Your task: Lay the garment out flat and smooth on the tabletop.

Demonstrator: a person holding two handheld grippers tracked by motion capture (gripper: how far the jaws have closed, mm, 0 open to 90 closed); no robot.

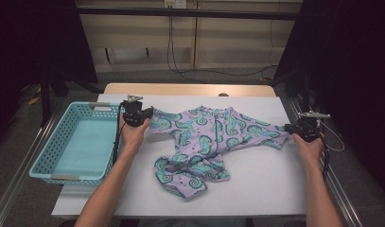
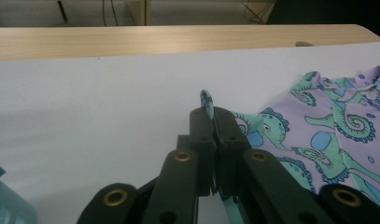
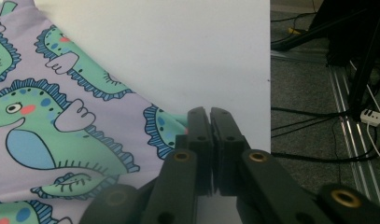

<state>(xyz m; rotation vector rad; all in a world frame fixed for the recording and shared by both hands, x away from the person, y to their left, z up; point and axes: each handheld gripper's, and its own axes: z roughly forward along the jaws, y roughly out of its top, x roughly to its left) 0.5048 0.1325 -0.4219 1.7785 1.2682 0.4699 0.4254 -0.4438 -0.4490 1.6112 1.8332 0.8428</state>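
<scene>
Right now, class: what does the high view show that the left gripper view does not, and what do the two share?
High view alone: the whole seahorse-print baby suit spread between both grippers, the right gripper at one sleeve end, and the full blue basket. Left gripper view alone: a sliver of cuff poking up between the closed jaws of the left gripper. Both: the suit on the white table.

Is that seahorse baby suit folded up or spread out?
Partly spread. The seahorse baby suit has both sleeves stretched sideways, one pinched by the left gripper, one by the right gripper, while its legs lie bunched and folded.
</scene>
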